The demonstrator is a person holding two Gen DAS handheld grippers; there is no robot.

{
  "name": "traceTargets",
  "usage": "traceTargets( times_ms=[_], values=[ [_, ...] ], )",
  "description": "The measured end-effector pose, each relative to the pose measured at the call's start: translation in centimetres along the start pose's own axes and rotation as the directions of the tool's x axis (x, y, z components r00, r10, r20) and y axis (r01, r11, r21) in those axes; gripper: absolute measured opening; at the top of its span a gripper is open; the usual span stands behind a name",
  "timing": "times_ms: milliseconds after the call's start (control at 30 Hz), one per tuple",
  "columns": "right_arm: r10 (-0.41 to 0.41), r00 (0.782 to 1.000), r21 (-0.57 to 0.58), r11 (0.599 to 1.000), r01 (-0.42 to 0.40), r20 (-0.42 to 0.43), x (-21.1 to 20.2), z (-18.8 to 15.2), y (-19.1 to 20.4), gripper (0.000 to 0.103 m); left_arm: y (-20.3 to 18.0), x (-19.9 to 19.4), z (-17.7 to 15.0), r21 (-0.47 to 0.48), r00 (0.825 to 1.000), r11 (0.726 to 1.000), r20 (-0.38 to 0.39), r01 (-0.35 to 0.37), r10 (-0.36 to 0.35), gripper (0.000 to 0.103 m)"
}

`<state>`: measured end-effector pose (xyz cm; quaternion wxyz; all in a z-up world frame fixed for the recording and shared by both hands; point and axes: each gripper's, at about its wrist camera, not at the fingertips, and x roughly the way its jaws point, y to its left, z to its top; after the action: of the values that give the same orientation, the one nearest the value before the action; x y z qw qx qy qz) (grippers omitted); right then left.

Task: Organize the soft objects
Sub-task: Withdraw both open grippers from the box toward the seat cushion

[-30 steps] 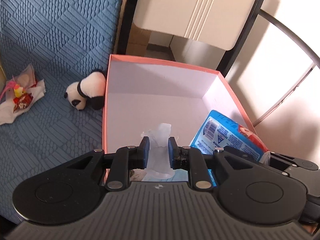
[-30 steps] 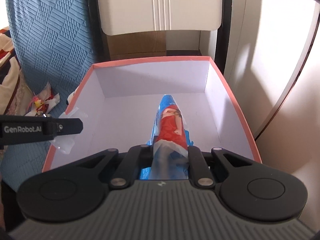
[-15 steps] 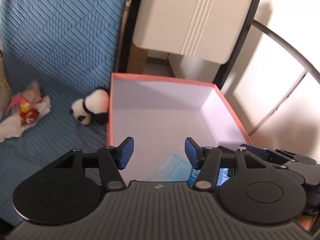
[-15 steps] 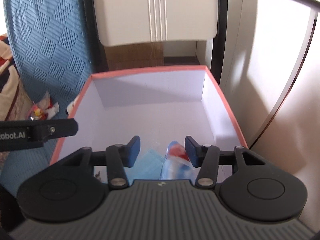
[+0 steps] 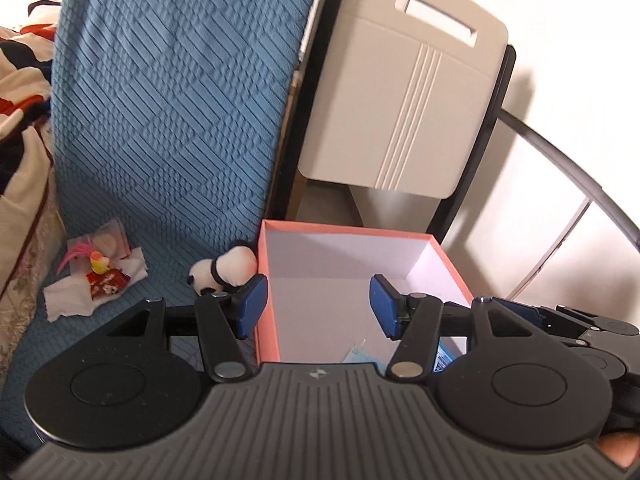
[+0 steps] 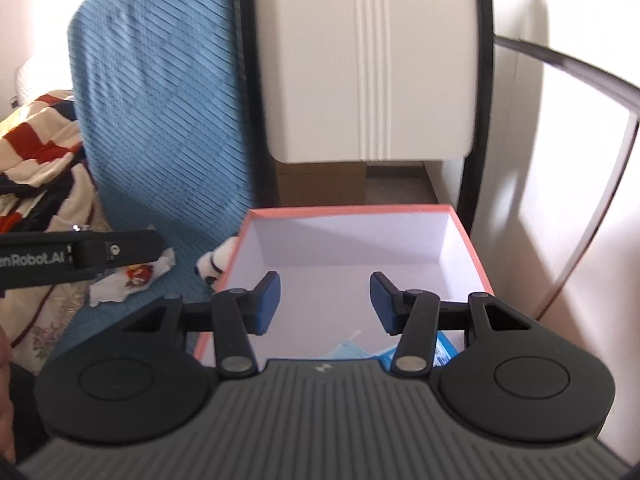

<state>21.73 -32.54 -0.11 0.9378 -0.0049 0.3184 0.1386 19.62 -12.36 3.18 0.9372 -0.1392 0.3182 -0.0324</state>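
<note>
Two handheld grippers hover above a salmon-pink box (image 5: pixel 262 300) with a white inside, seen from a camera on each one. The left gripper (image 5: pixel 316 304) has its blue-padded fingers (image 5: pixel 252 306) spread wide and holds nothing. The right gripper (image 6: pixel 325 303) is the same: fingers (image 6: pixel 269 302) wide apart, nothing between them.

Inside the box, at its near edge, lie a light blue face mask (image 6: pixel 346 350) and, just to its right, a blue printed packet (image 6: pixel 444 350) (both mostly hidden behind the gripper bodies). The rest of the box floor is bare white.

The box sits on a blue quilted cover (image 5: pixel 172 100). A small plush panda (image 5: pixel 224 270) lies on the cover, touching the box's left outer wall. Further left, well apart from the box, a crumpled white tissue (image 5: pixel 74 296) carries a small red wrapper and a tiny pink-and-yellow toy (image 5: pixel 96 260). Behind the box stands a cream folding chair (image 5: pixel 400 100).
</note>
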Motion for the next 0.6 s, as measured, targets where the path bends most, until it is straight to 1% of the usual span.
traceTargets(
  times_ms=[133, 200, 367, 600],
  values=[
    [0.021, 1.0, -0.015, 1.0, -0.02, 0.018, -1.0, 0.1, 1.5, 0.052, 1.0, -1.1, -0.5, -0.002, 1.0, 1.0, 0.024, -0.02, 0.02, 0.062],
    [0.018, 0.999, -0.021, 1.0, -0.017, 0.026, -1.2, -0.1, 2.3, 0.052, 1.6, -1.6, -1.1, -0.005, 0.998, 0.999, 0.038, -0.044, 0.045, 0.062],
    [0.032, 0.999, -0.02, 0.999, -0.032, 0.009, -0.9, -1.2, 4.3, 0.052, 3.6, -3.1, -1.8, 0.0, 0.994, 0.996, 0.067, -0.086, 0.086, 0.062],
    [0.049, 0.999, -0.06, 0.997, -0.049, 0.005, -1.2, -2.4, 6.9, 0.052, 5.9, -4.6, -1.8, -0.029, 0.992, 0.994, 0.078, -0.102, 0.104, 0.062]
  ],
)
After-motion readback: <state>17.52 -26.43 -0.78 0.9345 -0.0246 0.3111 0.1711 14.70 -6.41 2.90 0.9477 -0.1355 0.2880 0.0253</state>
